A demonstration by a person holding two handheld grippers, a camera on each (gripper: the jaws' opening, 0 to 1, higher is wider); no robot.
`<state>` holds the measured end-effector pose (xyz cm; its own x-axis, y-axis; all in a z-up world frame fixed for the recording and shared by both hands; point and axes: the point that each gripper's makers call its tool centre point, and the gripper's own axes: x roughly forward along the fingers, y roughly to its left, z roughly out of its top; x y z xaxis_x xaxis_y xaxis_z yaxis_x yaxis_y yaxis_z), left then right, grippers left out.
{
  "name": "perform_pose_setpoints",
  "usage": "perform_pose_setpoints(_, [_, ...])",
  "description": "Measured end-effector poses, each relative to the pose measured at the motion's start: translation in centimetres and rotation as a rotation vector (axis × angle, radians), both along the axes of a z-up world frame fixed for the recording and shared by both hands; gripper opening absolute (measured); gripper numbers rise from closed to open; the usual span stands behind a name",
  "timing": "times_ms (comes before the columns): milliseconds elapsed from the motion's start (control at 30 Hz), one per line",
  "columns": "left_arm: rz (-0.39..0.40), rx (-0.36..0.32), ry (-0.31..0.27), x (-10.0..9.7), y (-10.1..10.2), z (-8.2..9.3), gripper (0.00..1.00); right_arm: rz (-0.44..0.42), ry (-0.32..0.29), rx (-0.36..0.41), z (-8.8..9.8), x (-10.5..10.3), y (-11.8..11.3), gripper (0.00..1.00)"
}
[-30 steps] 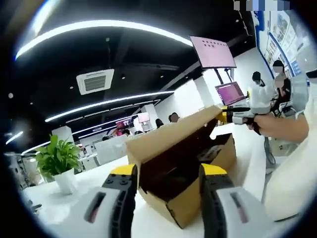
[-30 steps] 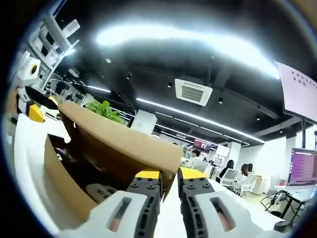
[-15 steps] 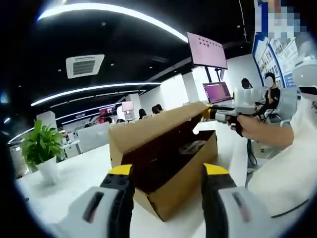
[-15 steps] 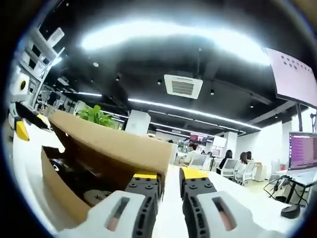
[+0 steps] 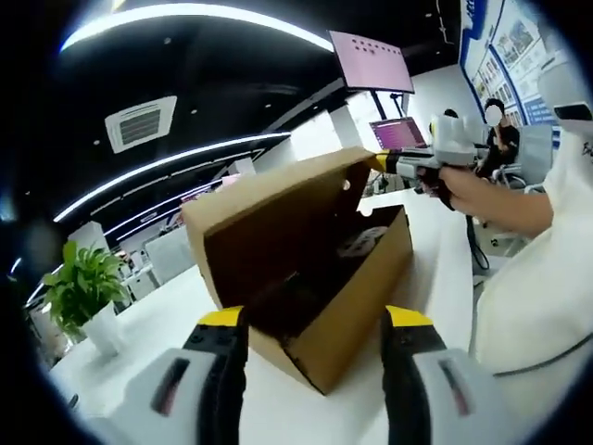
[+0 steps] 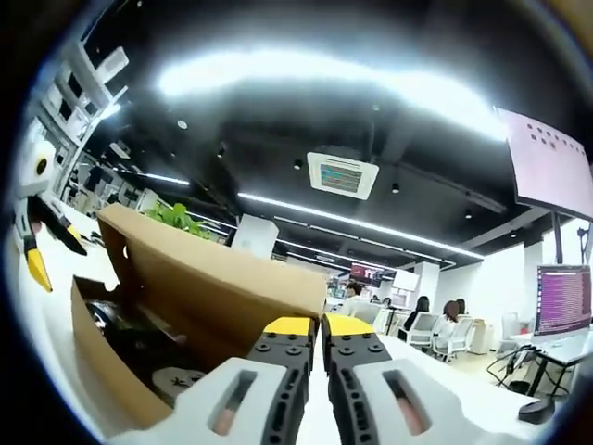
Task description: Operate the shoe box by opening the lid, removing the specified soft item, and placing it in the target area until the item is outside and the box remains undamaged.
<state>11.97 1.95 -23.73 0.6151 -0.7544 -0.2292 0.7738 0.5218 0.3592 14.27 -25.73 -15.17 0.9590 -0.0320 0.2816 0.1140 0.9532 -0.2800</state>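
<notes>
The shoe box (image 5: 357, 287) is plain brown cardboard with a dark inside, both the left gripper (image 5: 315, 329) and the right gripper (image 6: 309, 336) are white with black jaws tipped yellow, the potted plant (image 5: 82, 283) is green in a white pot, and the table (image 5: 157, 315) is white.

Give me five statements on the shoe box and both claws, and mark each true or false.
1. The shoe box has its lid raised. True.
2. The right claw grips the lid's edge with its jaws nearly together. True.
3. The left claw is clamped on the box wall. False: its jaws stand wide apart in front of the box, holding nothing.
4. The box stands on a dark wooden floor. False: it stands on a white table.
5. A potted plant stands on the table beside the box. True.
</notes>
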Motion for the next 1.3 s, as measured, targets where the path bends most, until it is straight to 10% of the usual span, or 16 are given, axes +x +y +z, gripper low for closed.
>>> perform_pose_setpoints(533, [-0.039, 0.049, 0.008, -0.1, -0.5, -0.6, 0.41, 0.051, -0.015, 0.106, 0.1, 0.9, -0.3, 0.01])
perform_pose_setpoints(733, [-0.081, -0.023, 0.017, -0.5, -0.9, 0.2, 0.34, 0.036, -0.003, 0.050, 0.1, 1.0, -0.1, 0.01])
perform_pose_setpoints(833, [-0.058, -0.047, 0.091, 0.2, -0.6, 0.3, 0.47, 0.018, 0.027, -0.008, 0.5, 1.1, 0.1, 0.01])
perform_pose_setpoints(933, [-0.047, -0.020, 0.077, 0.8, 0.0, 0.6, 0.38, -0.006, 0.038, -0.076, 0.4, 1.3, 0.1, 0.02])
perform_pose_setpoints(1100, [-0.140, 0.090, 0.168, 0.1, -0.5, -1.3, 0.44, 0.039, 0.019, 0.051, 0.8, 1.5, 0.0, 0.01])
perform_pose_setpoints(1300, [-0.162, 0.204, 0.079, 0.7, -0.9, -2.1, 0.47, 0.048, 0.028, 0.039, 1.1, 1.5, 0.0, 0.01])
